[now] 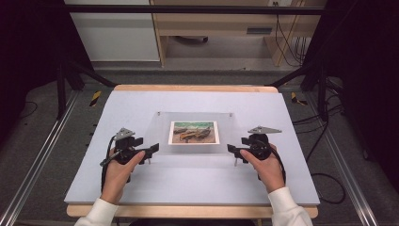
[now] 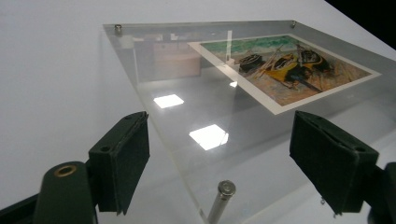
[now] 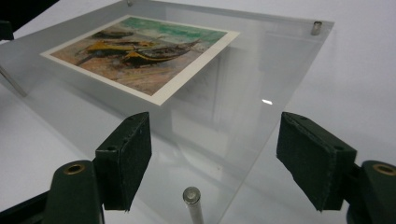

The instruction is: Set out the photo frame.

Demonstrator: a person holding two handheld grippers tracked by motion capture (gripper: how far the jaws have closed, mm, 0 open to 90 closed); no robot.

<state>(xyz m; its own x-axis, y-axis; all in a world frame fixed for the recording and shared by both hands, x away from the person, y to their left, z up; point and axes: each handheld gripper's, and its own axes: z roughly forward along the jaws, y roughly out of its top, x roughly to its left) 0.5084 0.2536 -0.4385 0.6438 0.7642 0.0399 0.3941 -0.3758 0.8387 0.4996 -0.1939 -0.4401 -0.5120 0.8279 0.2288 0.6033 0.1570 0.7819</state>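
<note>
Flanking acrylic frame [image 1: 195,134] | both hand-held grippers wide apart | seemingly touching nothing

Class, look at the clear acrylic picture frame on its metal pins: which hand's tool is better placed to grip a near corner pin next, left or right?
Neither clearly. The left tool stands open around the near-left metal pin of the clear acrylic picture frame; the right tool stands open around the near-right metal pin. Both look equally ready.

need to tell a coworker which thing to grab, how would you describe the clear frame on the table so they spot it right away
On the pale grey table, look at the middle, between the left gripper and the right gripper. The clear acrylic frame lies flat there on short metal standoff pins. It alone is see-through and holds a white-bordered picture of boats.
</note>
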